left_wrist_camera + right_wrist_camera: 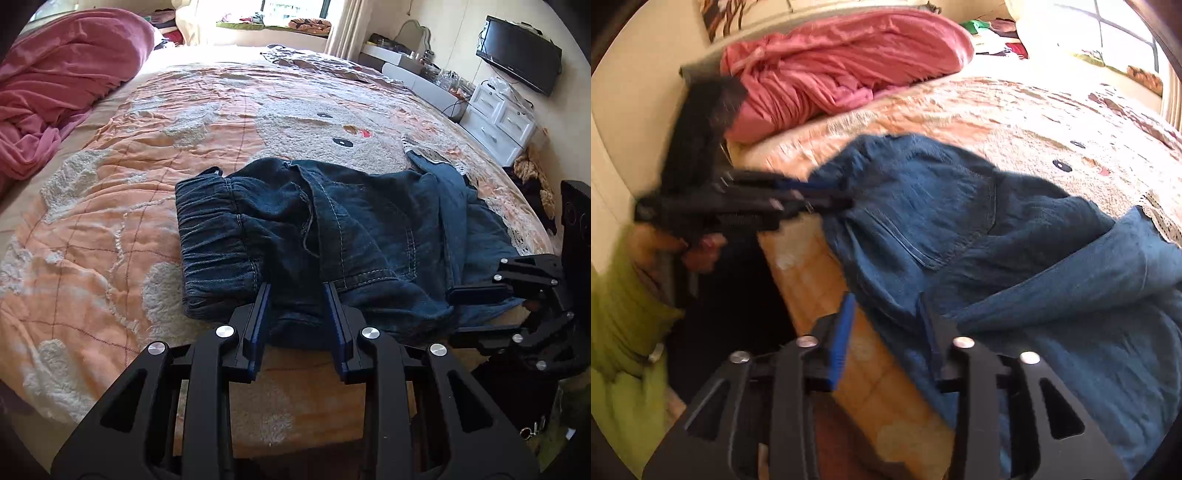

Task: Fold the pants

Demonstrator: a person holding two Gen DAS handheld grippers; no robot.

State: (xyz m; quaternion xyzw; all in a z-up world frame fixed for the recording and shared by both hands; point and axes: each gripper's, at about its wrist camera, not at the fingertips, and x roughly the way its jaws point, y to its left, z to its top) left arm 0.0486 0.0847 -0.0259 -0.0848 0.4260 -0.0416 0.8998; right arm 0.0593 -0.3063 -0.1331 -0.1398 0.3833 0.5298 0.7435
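Observation:
Dark blue denim pants point(332, 236) lie crumpled on the bed near its front edge, elastic waistband point(210, 225) to the left. They also fill the right wrist view point(997, 236). My left gripper point(297, 295) is open, its fingers straddling the near edge of the pants. My right gripper point(886, 306) is open at the pants' edge over the bed side; the view is blurred. In the left wrist view the right gripper point(465, 306) is at the pants' right end. The left gripper point(827, 195) shows in the right wrist view at the waistband end.
The bed has an orange and cream quilt point(147, 147). A pink blanket point(55, 92) is heaped at the far left. A white dresser point(498, 118) and a TV point(517, 55) stand to the right of the bed. The bed's side edge point(827, 295) drops off by my right gripper.

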